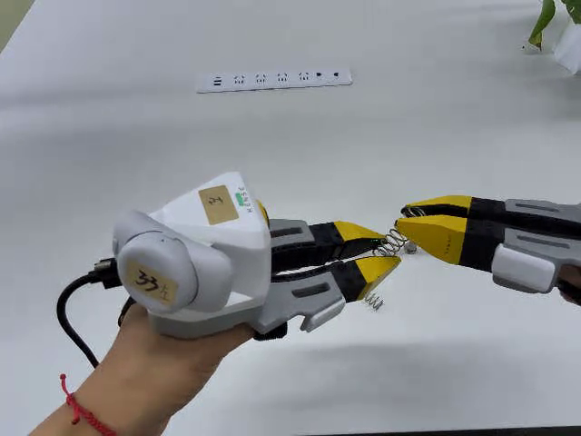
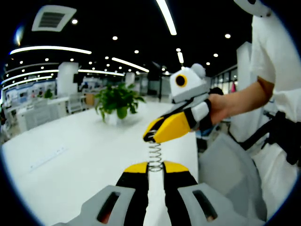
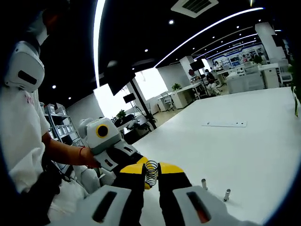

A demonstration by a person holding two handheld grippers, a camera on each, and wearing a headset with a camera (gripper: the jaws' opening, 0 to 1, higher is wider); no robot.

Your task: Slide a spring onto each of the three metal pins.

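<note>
Hovering over the white table, left gripper and right gripper both pinch one spring; power strip at 12 o'clock

My left gripper left of my right gripper, tips facing, spring between them. Second spring on table below left tips. Power strip far behind.

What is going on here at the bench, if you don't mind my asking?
A person holds a gripper in each hand above a white table. The left gripper and the right gripper both have their fingers closed on one spring, one at each end, so it bridges them. A second spring lies loose on the table below. Two metal pins stand on the table with no spring on them yet.
</note>
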